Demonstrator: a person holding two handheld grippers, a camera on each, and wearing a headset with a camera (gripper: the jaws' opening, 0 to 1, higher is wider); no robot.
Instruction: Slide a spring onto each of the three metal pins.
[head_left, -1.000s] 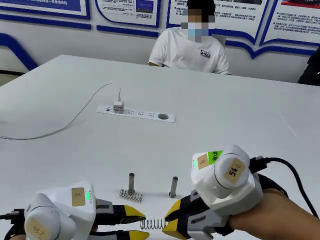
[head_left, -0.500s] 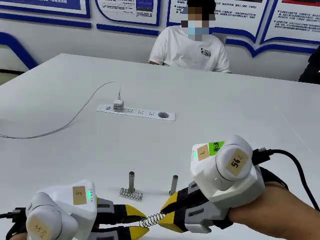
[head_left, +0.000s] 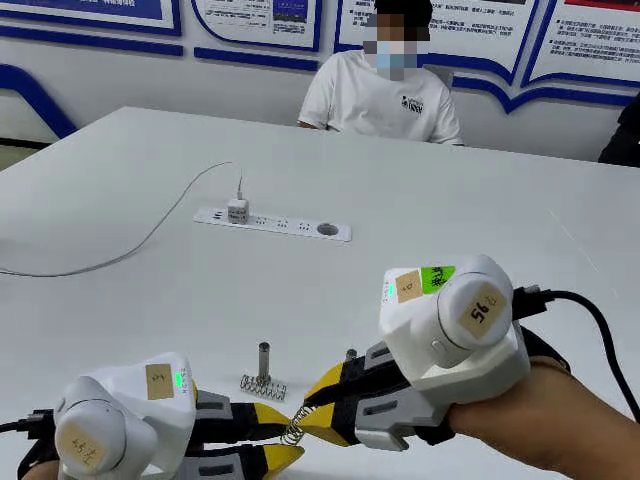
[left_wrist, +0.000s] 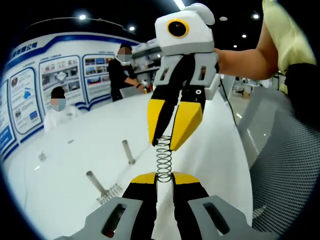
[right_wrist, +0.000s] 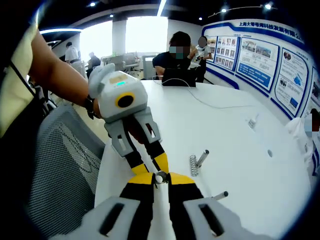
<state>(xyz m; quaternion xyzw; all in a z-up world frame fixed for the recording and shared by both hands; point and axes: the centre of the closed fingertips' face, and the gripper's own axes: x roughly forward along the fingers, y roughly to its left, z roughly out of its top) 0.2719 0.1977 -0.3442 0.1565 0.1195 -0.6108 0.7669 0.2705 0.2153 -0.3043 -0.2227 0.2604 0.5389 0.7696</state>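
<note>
Head view: the right gripper (head_left: 305, 418) covers most of one pin (head_left: 350, 354), so just its top shows. The left gripper (head_left: 285, 441) is cut off by the bottom edge. Both sets of jaws are almost closed, each nipping an end of the spring (head_left: 293, 429) just above the table (head_left: 450, 230). The second pin (head_left: 264, 360) stands clear, with a loose spring (head_left: 262, 387) lying at its foot. The handwriting on the grippers' tan stickers and the wall posters are too blurred to read. Farther off are a power strip (head_left: 272, 225) and a seated person (head_left: 380, 95).

Left gripper view: the spring (left_wrist: 164, 160) runs from this gripper's tips (left_wrist: 157, 176) up into the right gripper's (left_wrist: 167, 144).

Right gripper view: the spring (right_wrist: 160, 176) appears end-on as a small ring pinched at the tips. Whether the pin (right_wrist: 220, 195) beside the jaw stands upright is unclear.
</note>
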